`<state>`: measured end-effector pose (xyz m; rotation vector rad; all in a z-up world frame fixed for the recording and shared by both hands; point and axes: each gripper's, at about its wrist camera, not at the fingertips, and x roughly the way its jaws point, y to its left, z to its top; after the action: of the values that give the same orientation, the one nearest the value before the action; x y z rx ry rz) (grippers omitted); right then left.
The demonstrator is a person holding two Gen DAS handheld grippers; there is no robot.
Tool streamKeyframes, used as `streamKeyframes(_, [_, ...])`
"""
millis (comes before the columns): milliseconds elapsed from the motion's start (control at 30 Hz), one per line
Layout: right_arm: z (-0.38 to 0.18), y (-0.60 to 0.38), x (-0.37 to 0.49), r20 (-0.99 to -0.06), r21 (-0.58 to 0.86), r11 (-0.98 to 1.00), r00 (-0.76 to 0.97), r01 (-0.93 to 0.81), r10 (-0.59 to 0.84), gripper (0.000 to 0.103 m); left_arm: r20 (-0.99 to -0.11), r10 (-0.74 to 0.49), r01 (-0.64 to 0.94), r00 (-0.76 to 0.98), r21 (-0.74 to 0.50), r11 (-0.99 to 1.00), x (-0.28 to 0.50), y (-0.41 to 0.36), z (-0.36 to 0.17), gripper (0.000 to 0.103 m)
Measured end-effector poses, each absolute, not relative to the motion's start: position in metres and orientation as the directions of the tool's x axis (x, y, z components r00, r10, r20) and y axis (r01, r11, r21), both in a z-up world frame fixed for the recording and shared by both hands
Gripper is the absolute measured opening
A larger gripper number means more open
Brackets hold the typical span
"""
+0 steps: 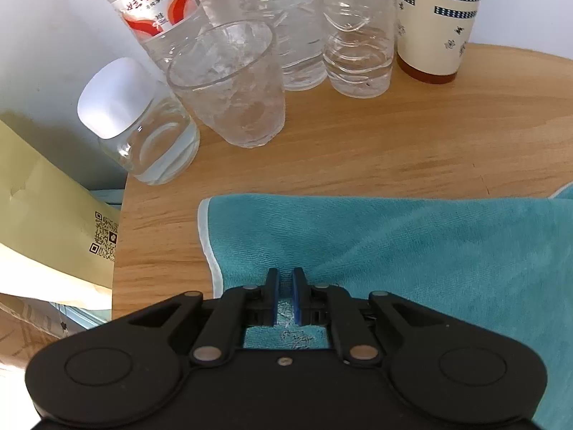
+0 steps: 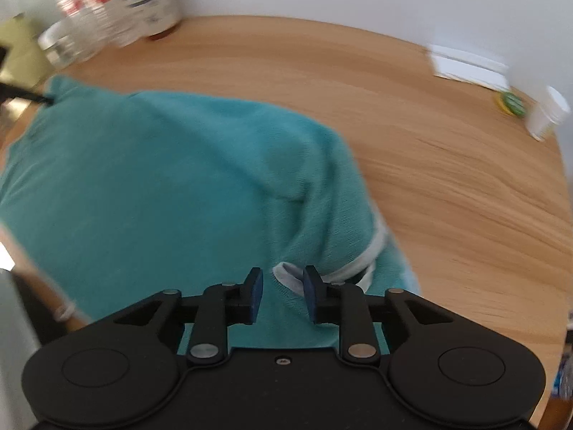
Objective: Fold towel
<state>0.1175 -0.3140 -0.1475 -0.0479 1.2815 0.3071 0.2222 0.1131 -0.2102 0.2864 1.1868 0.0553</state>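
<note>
Left gripper (image 1: 285, 288) clenched on the teal towel (image 1: 394, 251) near its left hem. Right gripper (image 2: 283, 292) released over a white-edged corner (view blurred), bottles (image 1: 229, 18) at the table's (image 1: 394, 143) far side.

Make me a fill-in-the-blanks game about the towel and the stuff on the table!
1. The towel is the colour ____.
2. The table is made of ____.
3. The left hand-held gripper is pinching the ____.
4. The jaws of the right hand-held gripper are ____, with the towel's white-edged corner between them.

Missing words: teal; wood; towel; open
</note>
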Motion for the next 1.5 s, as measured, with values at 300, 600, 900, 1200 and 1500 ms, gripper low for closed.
streamKeyframes(300, [-0.124,-0.409,0.156,-0.885,0.269,0.952,0.427,0.145,0.185,0.041,-0.907,0.199,0.102,0.372,0.253,0.962,0.223,0.113,-0.211,0.007])
streamKeyframes(600, [-0.178,-0.442,0.189,-0.885,0.447,0.796,0.332,0.408,0.327,0.041,-0.912,0.205,0.074,0.356,0.246,0.966,0.226,0.114,-0.210,0.007])
streamKeyframes(900, [-0.189,-0.412,0.206,-0.908,0.402,0.850,0.264,0.340,0.324,0.004,-0.914,0.198,0.064,0.353,0.234,0.970,0.225,0.116,-0.210,0.007])
streamKeyframes(1200, [-0.086,-0.385,0.218,-0.797,0.130,0.979,0.603,0.158,0.008,0.004,-0.916,0.189,0.069,0.354,0.227,0.971,0.225,0.118,-0.210,0.007])
streamKeyframes(1500, [-0.142,-0.392,0.241,-0.841,-0.079,0.965,0.503,0.251,-0.200,0.025,-0.917,0.189,0.071,0.350,0.227,0.971,0.226,0.119,-0.210,0.010])
